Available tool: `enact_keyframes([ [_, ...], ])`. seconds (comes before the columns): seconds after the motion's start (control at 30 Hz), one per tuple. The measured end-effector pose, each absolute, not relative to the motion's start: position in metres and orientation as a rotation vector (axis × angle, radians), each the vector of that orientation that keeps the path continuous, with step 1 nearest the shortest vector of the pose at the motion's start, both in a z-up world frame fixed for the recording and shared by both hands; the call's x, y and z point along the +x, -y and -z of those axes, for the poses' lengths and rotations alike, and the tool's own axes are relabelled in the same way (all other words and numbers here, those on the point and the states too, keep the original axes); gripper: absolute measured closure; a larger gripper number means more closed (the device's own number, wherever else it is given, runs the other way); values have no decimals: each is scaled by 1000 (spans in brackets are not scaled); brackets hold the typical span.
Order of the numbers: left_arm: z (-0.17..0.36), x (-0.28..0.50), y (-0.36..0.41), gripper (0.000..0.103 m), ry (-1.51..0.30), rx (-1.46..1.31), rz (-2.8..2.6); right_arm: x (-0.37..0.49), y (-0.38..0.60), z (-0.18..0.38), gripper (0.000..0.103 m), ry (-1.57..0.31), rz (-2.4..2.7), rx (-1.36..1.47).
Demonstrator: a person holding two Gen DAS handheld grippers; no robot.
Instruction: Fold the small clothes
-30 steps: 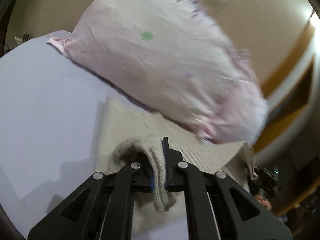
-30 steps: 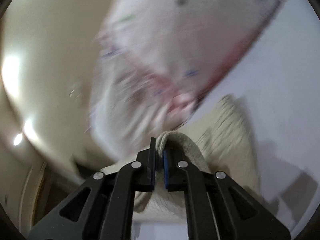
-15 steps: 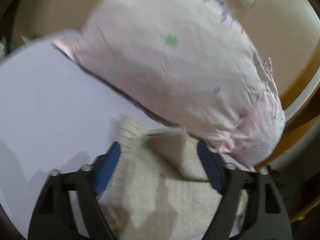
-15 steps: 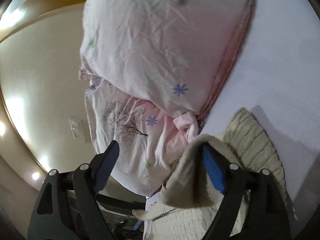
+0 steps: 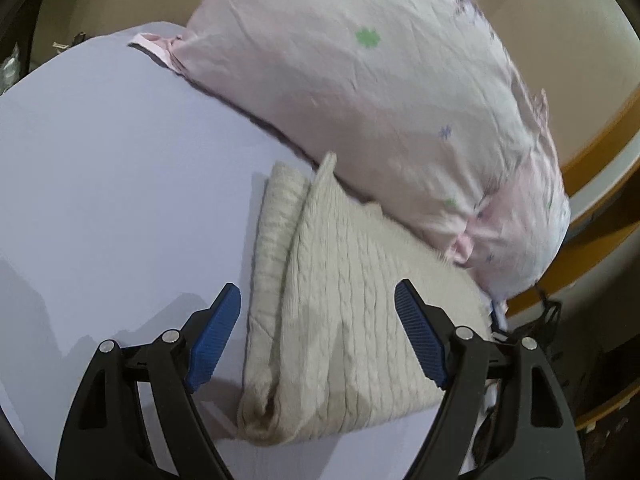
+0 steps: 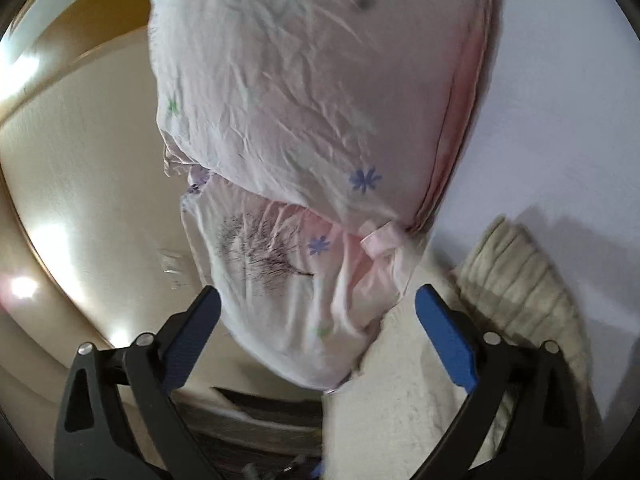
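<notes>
A cream cable-knit garment (image 5: 352,304) lies folded on the lavender bed sheet (image 5: 100,184), its far edge against a pillow. My left gripper (image 5: 318,336) is open and empty, just above the garment's near part, with the blue pads wide apart on either side of it. In the right wrist view the same garment (image 6: 516,280) lies at the lower right. My right gripper (image 6: 318,344) is open and empty, above the garment's edge and pointing at the pillow.
A large pale pink pillow with small flower prints (image 5: 380,92) lies behind the garment, also seen in the right wrist view (image 6: 304,120). Beyond it are a beige wall (image 6: 80,184) and a wooden bed frame (image 5: 600,152). The sheet (image 6: 568,92) runs on past the garment.
Both grippers were shut on folds of the cream garment a second ago. Both have opened and let it go, and it now lies folded on the sheet.
</notes>
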State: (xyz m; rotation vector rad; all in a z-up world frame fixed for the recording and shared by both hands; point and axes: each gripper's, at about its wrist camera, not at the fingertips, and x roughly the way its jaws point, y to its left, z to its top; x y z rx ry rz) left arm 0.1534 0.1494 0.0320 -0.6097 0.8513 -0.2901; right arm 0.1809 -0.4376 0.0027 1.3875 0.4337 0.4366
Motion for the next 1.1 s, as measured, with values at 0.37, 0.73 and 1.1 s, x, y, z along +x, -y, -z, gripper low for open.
enact_keyframes([
  [0.37,-16,152,-121,27,-932,-506,266,171,437,0,2,-461,-448,1369],
  [0.73,-3,158,-126,81,-939,-844,354,171,432,-10,2,-497,-521,1331],
  [1.1,-102,187,143,81,-836,-493,913,130,481,-53,2,-361,-288,1117],
])
